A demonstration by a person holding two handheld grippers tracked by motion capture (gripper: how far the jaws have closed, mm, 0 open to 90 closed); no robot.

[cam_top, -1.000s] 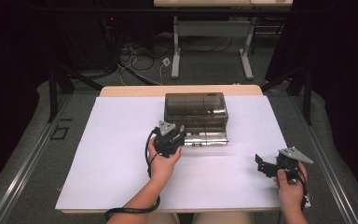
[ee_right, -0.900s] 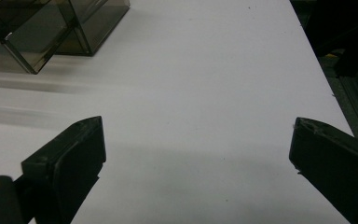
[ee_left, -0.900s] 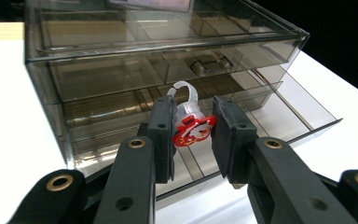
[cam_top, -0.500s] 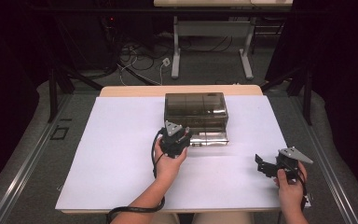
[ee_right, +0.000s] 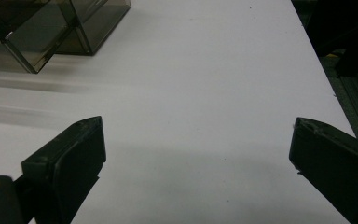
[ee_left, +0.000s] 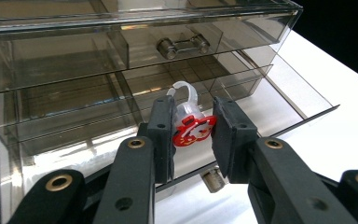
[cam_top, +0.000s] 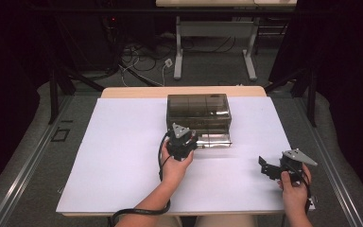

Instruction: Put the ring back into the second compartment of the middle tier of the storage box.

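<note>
A small trinket — a clear plastic piece with a red cut-out tag — is pinched between the narrowly set jaws of the left tool, held just above the front edge of the pulled-out bottom drawer of a smoky clear drawer box. In the high view, the left tool is seen at the front of that box, toward its left end.

The grip appears to be taken mostly on the thin tag, so the trinket could twist or slip out if the jaws are eased too early — it would then drop in front of the box onto the white surface rather than into the drawer. The drawer's front edge could also be knocked by the jaws, pushing the drawer inward.

The right tool is held well to the right of the box, jaws spread wide, with nothing between them.

Counted: two tools, one trinket, one box, one drawer handle above the open drawer, and one knob below the jaws.
</note>
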